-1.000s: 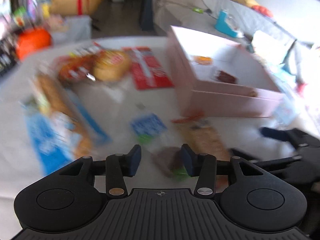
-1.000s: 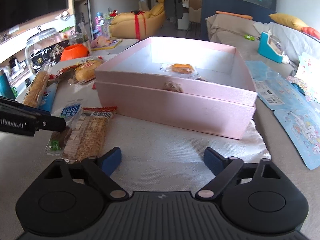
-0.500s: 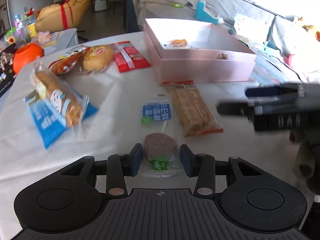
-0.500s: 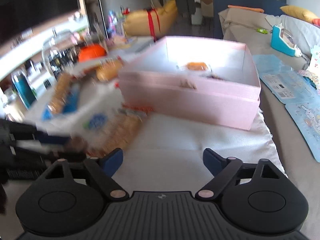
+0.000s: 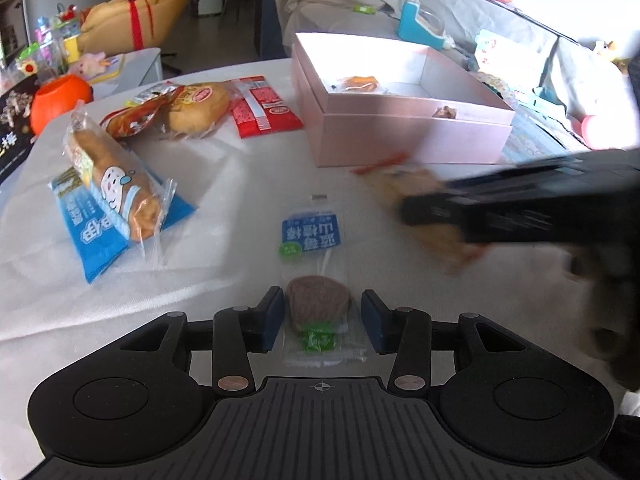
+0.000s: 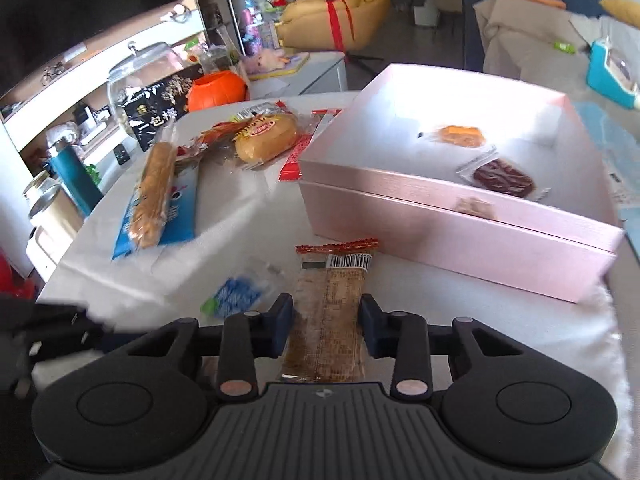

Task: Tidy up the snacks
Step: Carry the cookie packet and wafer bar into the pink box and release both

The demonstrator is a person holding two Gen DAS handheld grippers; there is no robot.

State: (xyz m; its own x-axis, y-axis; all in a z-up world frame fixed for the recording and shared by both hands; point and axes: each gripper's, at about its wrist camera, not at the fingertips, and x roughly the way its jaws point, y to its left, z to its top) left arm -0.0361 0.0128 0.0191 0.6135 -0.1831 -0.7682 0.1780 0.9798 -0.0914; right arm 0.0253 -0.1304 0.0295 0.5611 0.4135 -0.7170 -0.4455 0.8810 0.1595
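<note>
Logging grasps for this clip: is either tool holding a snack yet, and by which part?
Neither visibly grips. The left tool straddles the brown-cookie packet; the right tool straddles the cracker pack mid-length.

Our right gripper (image 6: 326,326) has swung left from the pink box (image 6: 460,216) and narrowed around the cracker pack (image 6: 326,320), which it now straddles. Our left gripper (image 5: 320,322) has settled over the brown cake packet (image 5: 318,304), fingers either side.
</note>
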